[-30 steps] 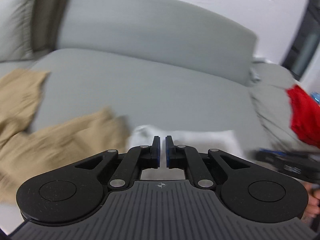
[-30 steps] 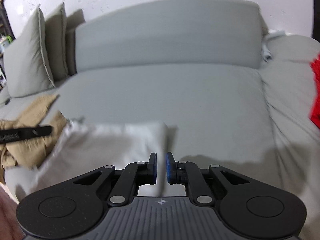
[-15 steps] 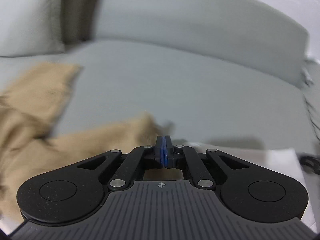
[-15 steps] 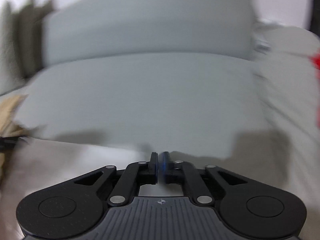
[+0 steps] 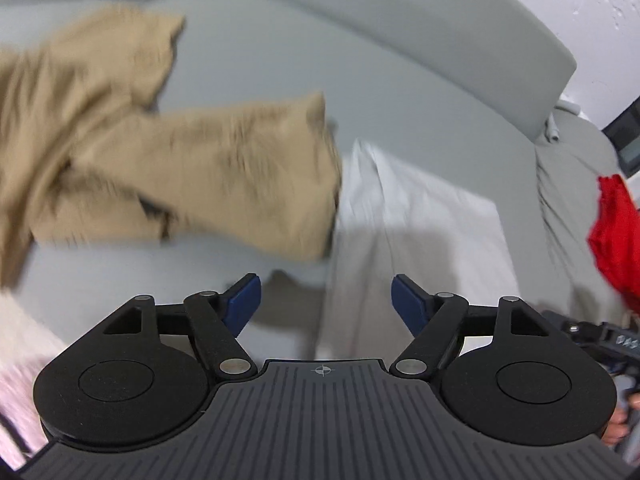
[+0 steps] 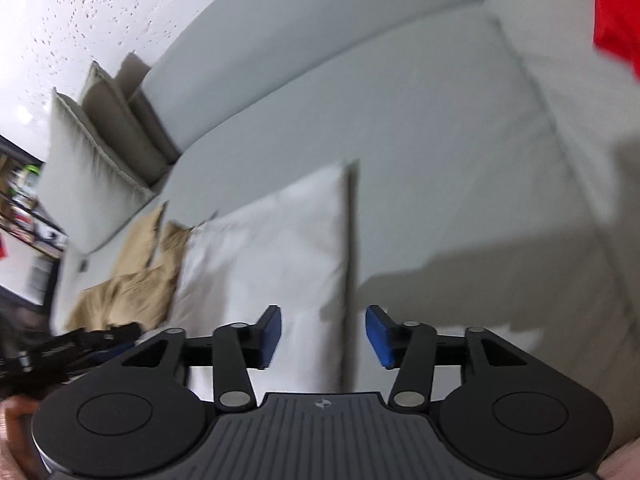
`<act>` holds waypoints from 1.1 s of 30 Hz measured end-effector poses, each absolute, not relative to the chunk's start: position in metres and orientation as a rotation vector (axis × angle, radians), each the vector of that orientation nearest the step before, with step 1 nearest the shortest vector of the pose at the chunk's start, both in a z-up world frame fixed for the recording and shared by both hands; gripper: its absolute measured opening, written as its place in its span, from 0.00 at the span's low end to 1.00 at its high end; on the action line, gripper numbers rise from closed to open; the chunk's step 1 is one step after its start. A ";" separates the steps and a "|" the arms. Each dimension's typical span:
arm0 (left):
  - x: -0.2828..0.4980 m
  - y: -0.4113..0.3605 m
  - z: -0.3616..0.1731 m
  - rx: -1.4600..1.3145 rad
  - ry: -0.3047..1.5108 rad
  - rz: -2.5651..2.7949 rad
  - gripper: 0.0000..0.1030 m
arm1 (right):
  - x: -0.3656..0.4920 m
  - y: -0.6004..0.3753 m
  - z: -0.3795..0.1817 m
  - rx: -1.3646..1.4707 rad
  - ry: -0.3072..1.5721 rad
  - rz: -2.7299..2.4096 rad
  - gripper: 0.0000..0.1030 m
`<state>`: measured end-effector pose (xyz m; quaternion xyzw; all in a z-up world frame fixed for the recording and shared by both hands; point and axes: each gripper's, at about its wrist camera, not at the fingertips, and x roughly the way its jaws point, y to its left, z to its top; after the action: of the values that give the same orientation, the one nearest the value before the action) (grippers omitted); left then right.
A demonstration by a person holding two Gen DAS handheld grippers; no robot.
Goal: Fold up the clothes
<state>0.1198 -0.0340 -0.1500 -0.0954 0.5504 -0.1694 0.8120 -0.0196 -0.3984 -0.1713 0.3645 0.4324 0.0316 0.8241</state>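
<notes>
L gripper open, R gripper open

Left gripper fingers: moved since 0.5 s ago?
Yes. The left gripper was shut on the white folded cloth; now its jaws stand wide apart, empty, above the grey sofa seat.

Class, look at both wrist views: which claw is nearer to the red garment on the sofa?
The right claw. The red garment lies off to its right side, farther along the sofa. The left claw sits over the white cloth, farther from it, near the tan trousers.
</notes>
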 end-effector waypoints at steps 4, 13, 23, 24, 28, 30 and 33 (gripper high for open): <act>0.122 -0.036 -0.161 -0.206 1.256 -0.385 0.77 | -0.029 -0.406 -0.179 0.873 0.912 0.072 0.55; 0.129 -0.048 -0.176 -0.273 1.345 -0.504 0.76 | -0.034 -0.422 -0.207 1.131 0.918 0.121 0.44; 0.149 -0.050 -0.195 -0.467 1.454 -0.688 0.69 | -0.011 -0.429 -0.230 1.277 0.922 0.201 0.24; 0.151 -0.051 -0.197 -0.479 1.461 -0.700 0.70 | -0.007 -0.427 -0.232 1.280 0.921 0.217 0.24; 0.161 -0.056 -0.205 -0.539 1.479 -0.722 0.76 | 0.010 -0.418 -0.234 1.265 0.919 0.248 0.21; 0.164 -0.057 -0.208 -0.568 1.479 -0.719 0.75 | 0.020 -0.410 -0.233 1.234 0.931 0.220 0.10; 0.160 -0.061 -0.203 -0.503 1.455 -0.663 0.37 | 0.024 -0.403 -0.225 1.166 0.940 0.172 0.07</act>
<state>0.1603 -0.0613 -0.2027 -0.2230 0.6454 -0.2938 0.6689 0.0237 -0.4031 -0.2255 0.5294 0.4268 0.0783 0.7290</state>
